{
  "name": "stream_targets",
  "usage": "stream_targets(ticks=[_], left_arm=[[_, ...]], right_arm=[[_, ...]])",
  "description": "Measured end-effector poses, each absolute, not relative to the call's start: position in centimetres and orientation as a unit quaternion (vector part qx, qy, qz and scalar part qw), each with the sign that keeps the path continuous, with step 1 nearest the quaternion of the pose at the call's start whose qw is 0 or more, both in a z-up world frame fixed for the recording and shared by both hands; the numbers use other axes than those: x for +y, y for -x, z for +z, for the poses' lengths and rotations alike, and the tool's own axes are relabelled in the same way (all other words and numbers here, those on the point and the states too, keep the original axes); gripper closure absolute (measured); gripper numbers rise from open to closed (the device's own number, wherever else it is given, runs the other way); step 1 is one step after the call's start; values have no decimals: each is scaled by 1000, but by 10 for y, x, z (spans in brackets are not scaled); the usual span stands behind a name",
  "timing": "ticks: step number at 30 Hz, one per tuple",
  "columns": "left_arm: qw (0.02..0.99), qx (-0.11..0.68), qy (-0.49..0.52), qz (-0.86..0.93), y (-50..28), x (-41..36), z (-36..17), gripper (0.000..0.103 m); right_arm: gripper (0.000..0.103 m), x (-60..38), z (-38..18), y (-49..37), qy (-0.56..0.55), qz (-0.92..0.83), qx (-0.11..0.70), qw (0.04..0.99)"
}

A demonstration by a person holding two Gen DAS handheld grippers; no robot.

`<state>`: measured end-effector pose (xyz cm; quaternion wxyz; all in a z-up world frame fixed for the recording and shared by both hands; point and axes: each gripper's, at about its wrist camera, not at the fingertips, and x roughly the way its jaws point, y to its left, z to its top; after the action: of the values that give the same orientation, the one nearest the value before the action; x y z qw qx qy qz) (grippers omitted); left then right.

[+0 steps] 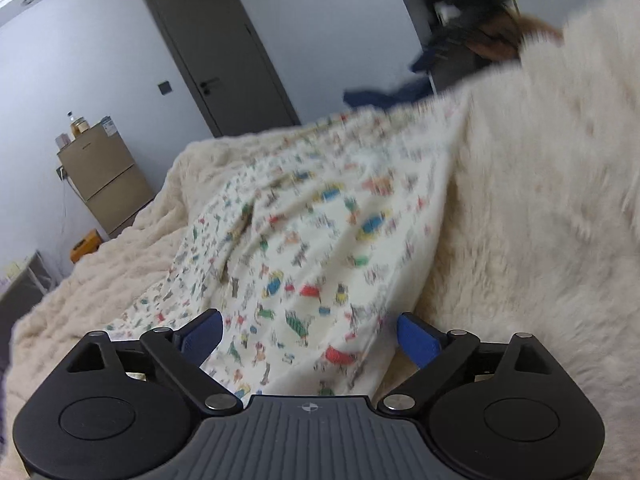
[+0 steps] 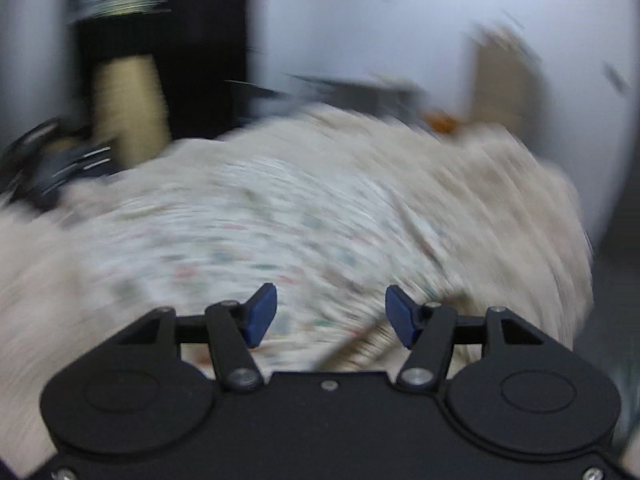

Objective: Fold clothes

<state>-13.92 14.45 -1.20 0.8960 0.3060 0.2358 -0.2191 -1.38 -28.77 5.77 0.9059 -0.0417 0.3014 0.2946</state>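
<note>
Cream fleece blanket [image 1: 520, 208] is seen covering the whole work surface, its left edge falling away toward the floor in the left wrist view. Nearest the camera, the left gripper [image 1: 310, 334] is held low over the surface with its blue fingers [image 1: 418, 340] spread wide apart and nothing between them. A printed garment [image 1: 320, 240], white with small coloured figures, is laid wrinkled on the blanket directly ahead of these fingers, its near hem reaching under the gripper body. Open blanket is left on both sides of the garment. Beyond the far edge, a dark blue cloth [image 1: 384, 94] is seen, then a grey door [image 1: 224, 52] and a small beige fridge [image 1: 106, 172] with bottles on top, standing against the wall.

The right wrist view is heavily blurred. The right gripper [image 2: 331, 312] is shown with its blue fingers [image 2: 262, 314] parted and empty, above the same garment [image 2: 280, 232]. A person's forearm [image 2: 128, 108] is visible at far left.
</note>
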Motion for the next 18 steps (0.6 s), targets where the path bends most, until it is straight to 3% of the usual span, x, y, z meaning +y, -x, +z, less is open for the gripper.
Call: stream_targets(ticks=[3, 10, 12, 14, 18], left_arm=[[892, 258, -316, -195, 137, 140, -16, 5], [888, 273, -323, -182, 131, 138, -25, 5], [888, 272, -322, -181, 130, 140, -25, 4], [889, 272, -322, -181, 130, 142, -26, 4], [889, 274, -320, -182, 128, 142, -28, 4]], right_arm=[[44, -282, 29, -25, -9, 252, 318, 914], [44, -274, -5, -63, -63, 195, 365, 908], [50, -268, -9, -65, -51, 195, 366, 908], [70, -268, -12, -64, -52, 194, 362, 910], [79, -280, -9, -65, -78, 200, 346, 913]])
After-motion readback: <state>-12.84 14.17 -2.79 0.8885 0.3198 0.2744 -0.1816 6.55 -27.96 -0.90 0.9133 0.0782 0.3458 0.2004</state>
